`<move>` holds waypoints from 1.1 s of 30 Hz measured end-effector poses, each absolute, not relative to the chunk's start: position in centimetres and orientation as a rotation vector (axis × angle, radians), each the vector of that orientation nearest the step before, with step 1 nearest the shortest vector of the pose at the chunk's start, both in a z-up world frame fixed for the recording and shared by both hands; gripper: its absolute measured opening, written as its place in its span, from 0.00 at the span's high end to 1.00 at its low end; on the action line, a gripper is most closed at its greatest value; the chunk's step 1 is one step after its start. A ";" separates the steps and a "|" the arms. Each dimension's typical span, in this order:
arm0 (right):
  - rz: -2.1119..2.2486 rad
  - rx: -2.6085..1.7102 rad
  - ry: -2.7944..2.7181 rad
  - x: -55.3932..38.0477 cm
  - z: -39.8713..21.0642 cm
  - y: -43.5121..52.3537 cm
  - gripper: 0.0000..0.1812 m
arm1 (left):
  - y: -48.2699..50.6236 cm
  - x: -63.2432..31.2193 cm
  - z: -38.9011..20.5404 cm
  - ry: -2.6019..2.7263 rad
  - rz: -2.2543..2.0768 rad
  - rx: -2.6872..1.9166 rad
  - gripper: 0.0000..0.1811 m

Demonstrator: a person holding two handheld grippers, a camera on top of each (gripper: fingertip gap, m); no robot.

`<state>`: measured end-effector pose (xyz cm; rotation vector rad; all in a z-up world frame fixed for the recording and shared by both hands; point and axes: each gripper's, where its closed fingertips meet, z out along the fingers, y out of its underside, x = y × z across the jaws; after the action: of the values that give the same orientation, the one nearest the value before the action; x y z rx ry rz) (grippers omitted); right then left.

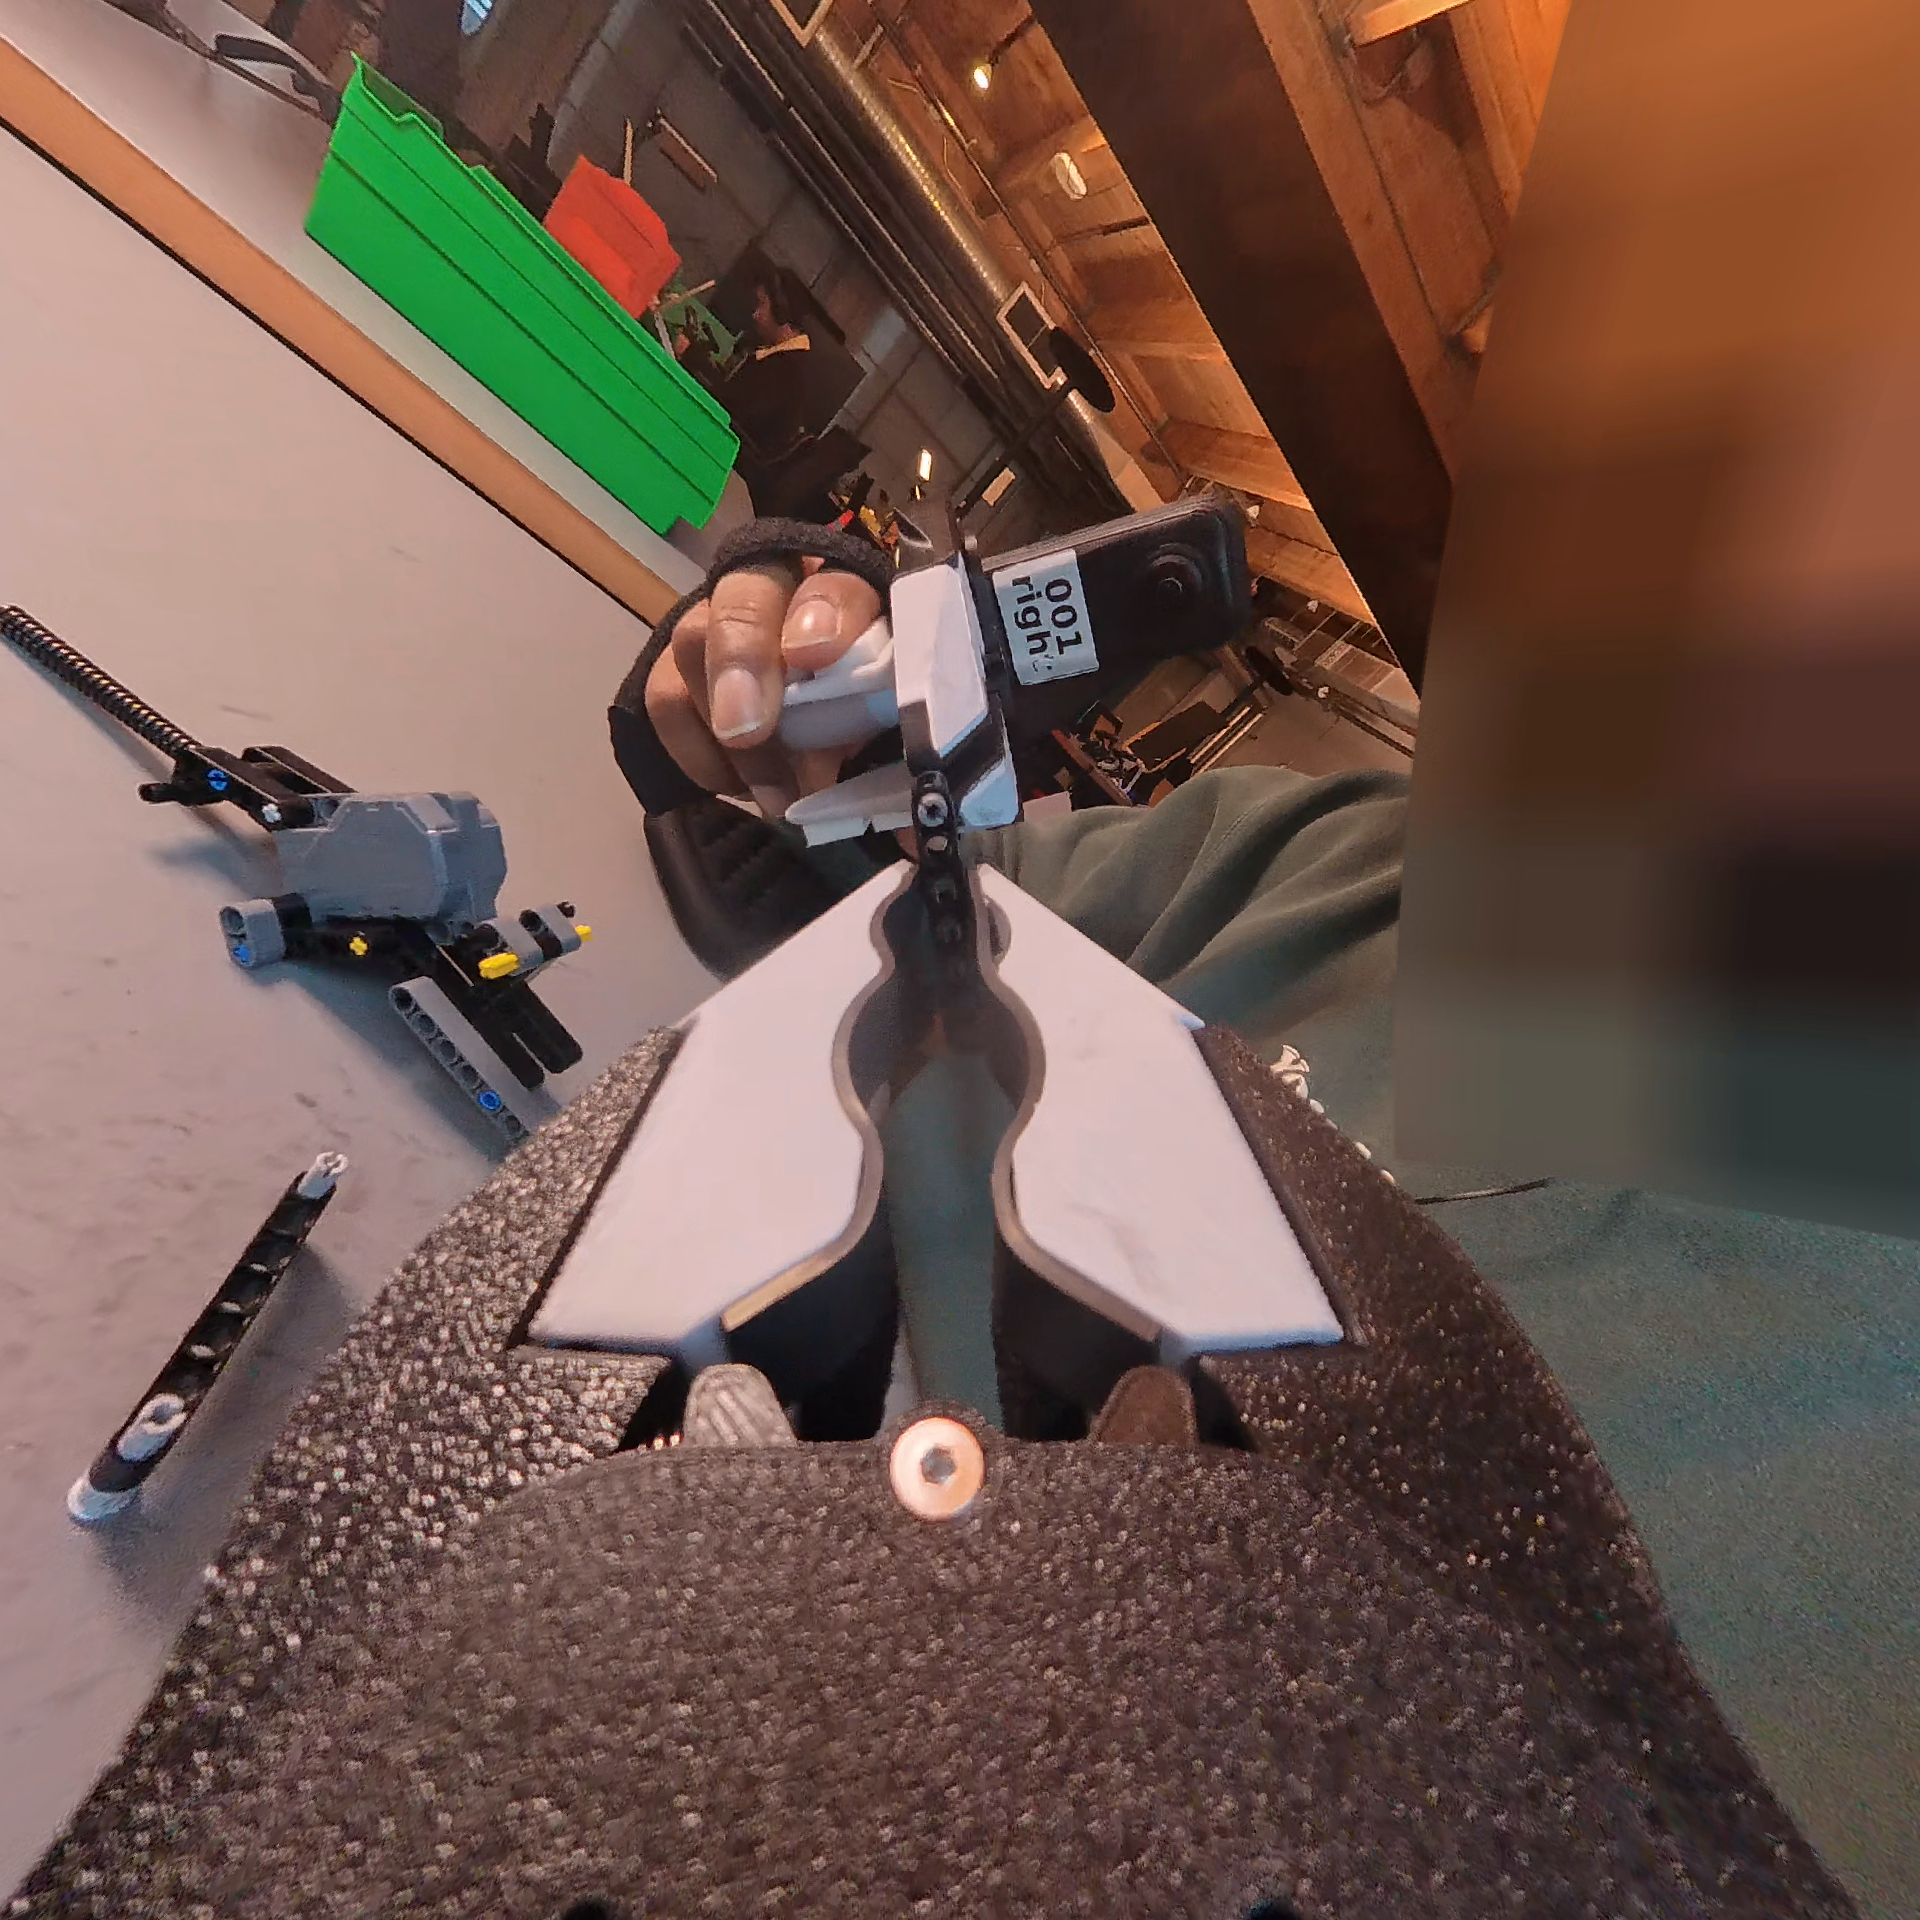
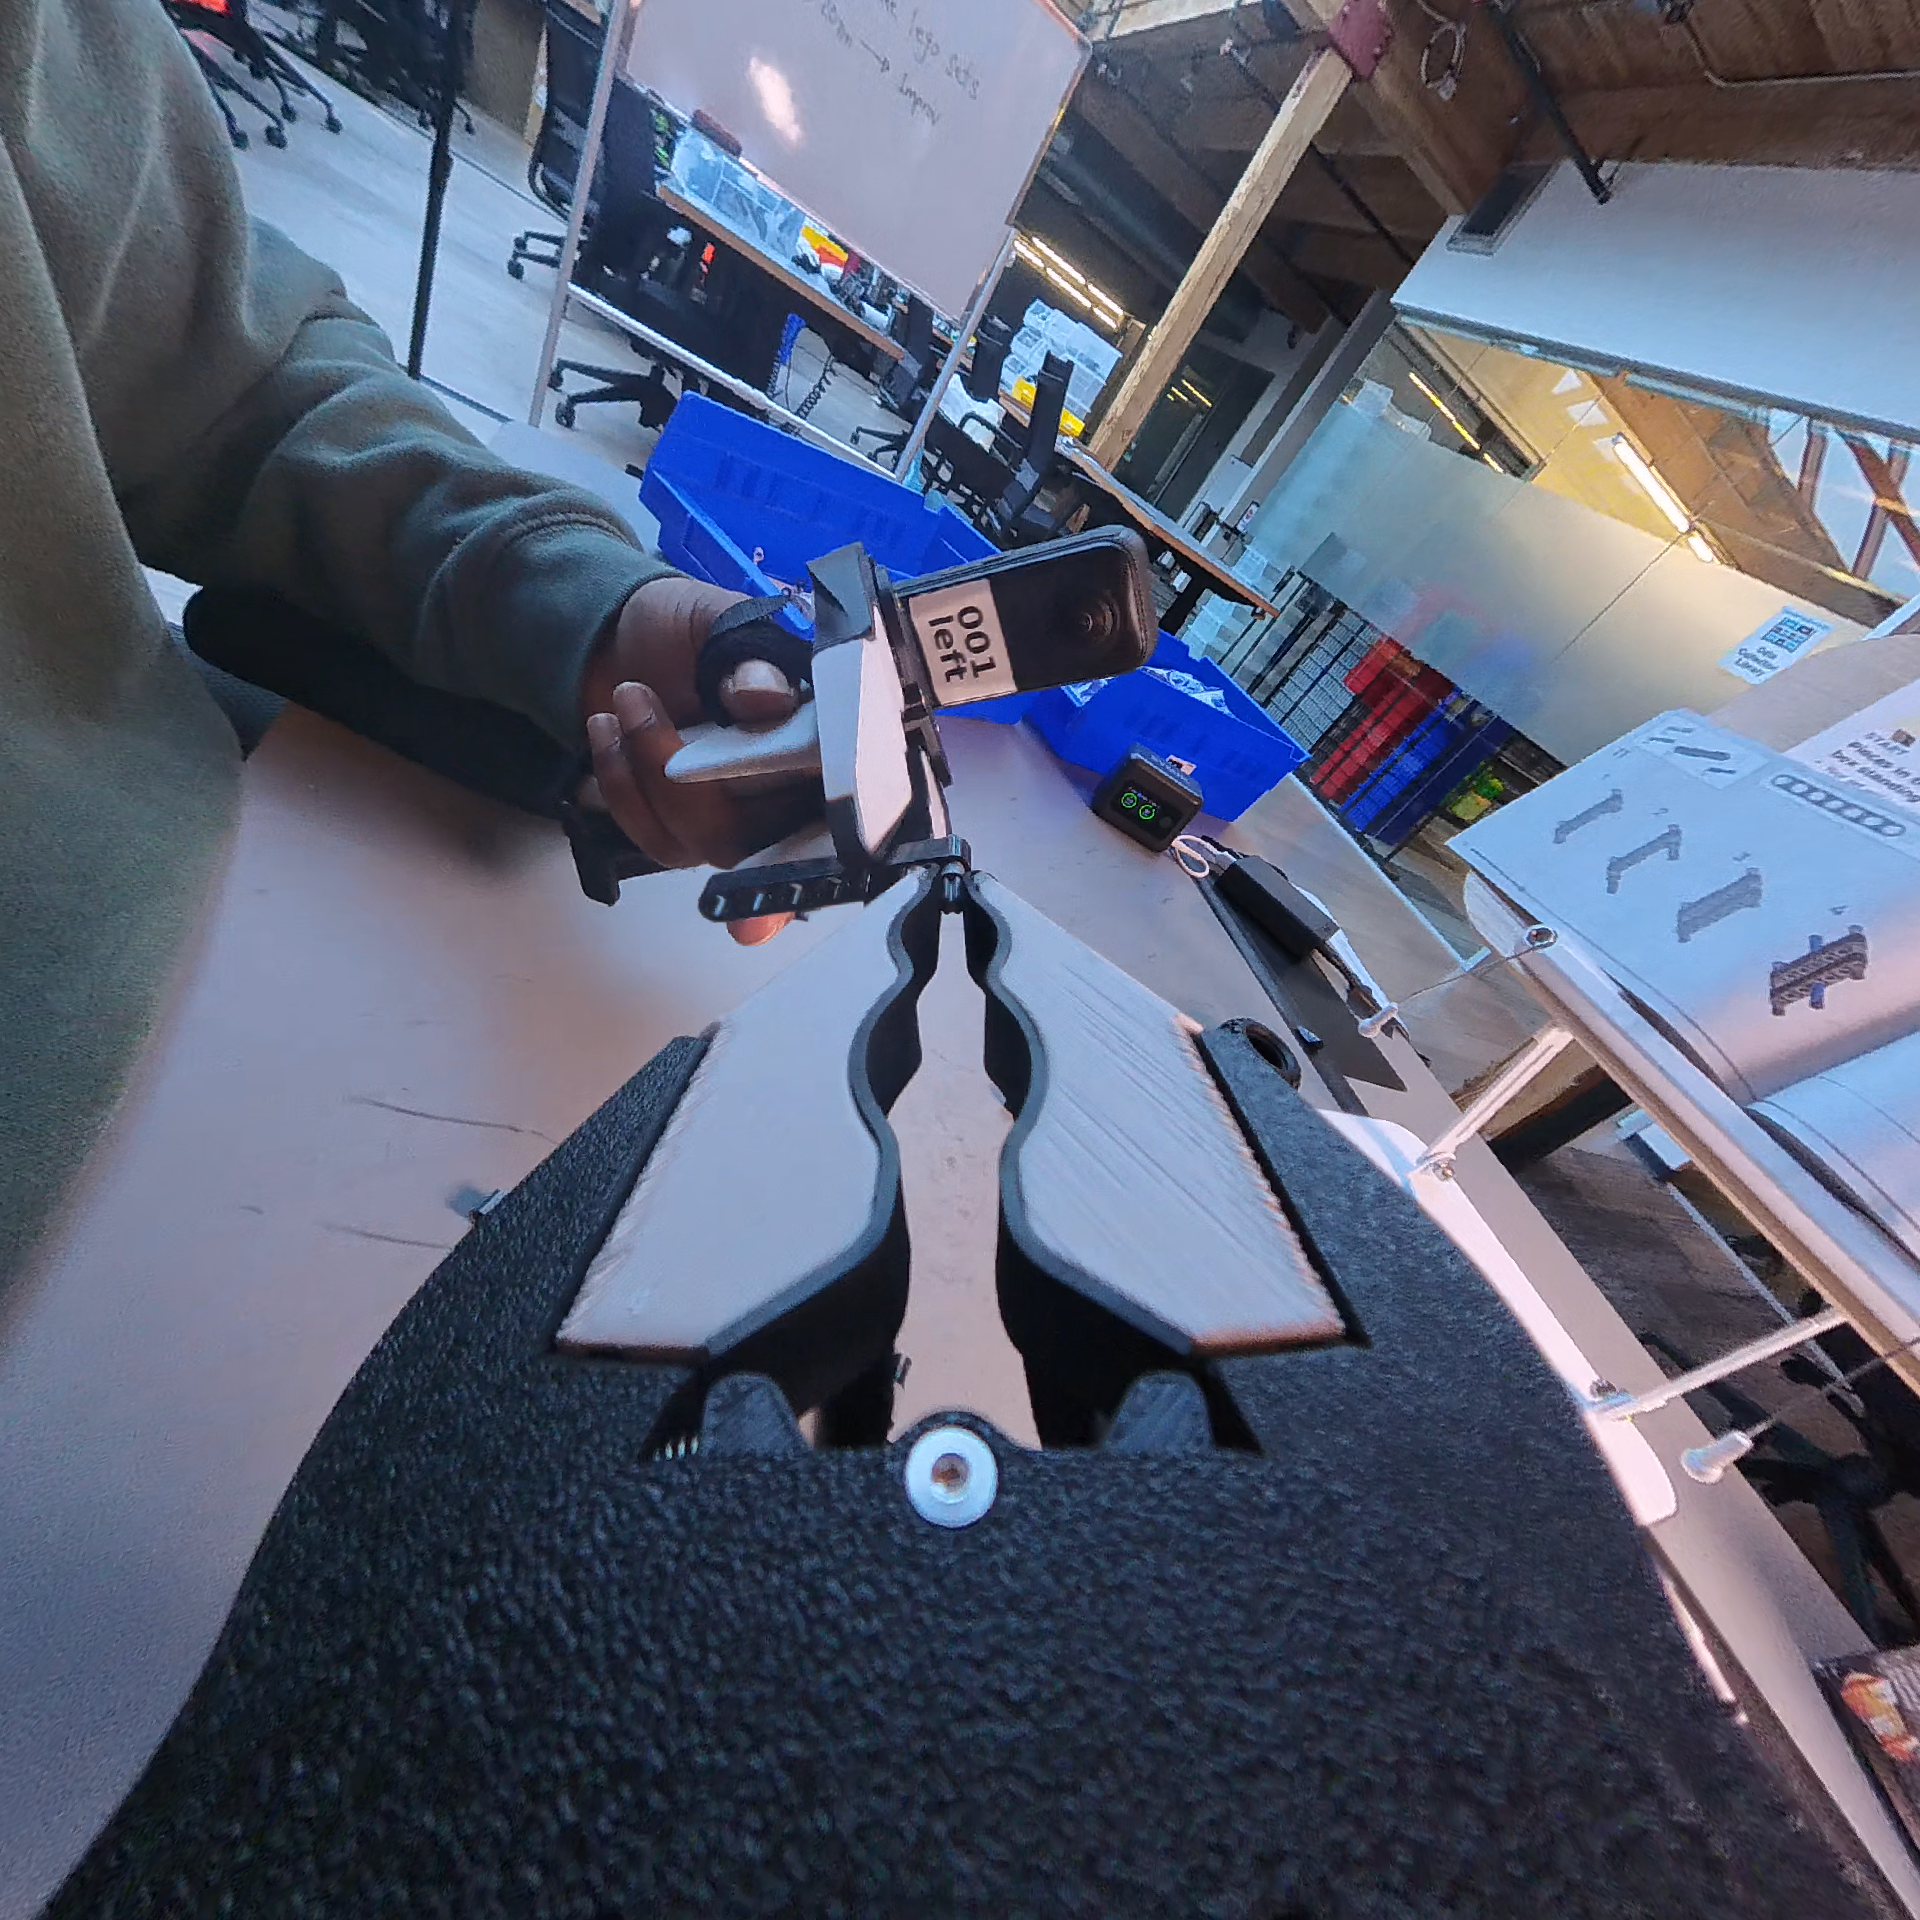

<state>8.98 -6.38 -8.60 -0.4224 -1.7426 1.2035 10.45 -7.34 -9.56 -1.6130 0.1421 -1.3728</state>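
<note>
Left wrist view is showing the left gripper (image 1: 940, 914) at centre frame, its grey fingers clenching a thin black perforated plastic beam (image 1: 938, 873) that is standing upright between the tips. Just above, the right gripper (image 1: 914, 790) is meeting the beam's top end, held by a person's hand (image 1: 748, 665). At centre left a grey-and-black brick assembly (image 1: 384, 883) is lying on the pale grey table (image 1: 208, 520); a bright green plastic bin (image 1: 499, 291) is sitting upper left.

Right wrist view is showing the right gripper (image 2: 951, 894) at centre, fingers pinching a small black pin (image 2: 952, 883) at the beam's (image 2: 790, 891) end. Blue plastic bins (image 2: 810, 499) are standing behind.
</note>
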 end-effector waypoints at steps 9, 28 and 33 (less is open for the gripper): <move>1.130 -0.362 -1.805 9.4 -9.6 -7.2 0.97 | -7.8 11.3 -10.7 0.194 -1.358 -1.711 0.96; 1.177 -0.303 -1.902 10.2 -11.3 -8.0 0.98 | -8.2 11.2 -11.5 0.235 -1.377 -1.756 0.95; 1.171 -0.263 -1.935 10.7 -11.6 -8.8 0.98 | -8.8 11.8 -11.8 0.290 -1.365 -1.799 0.97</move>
<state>10.71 -8.80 -11.58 -0.2631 -1.9352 1.1709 11.77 -8.80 -11.80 -1.7995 0.2899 -1.3646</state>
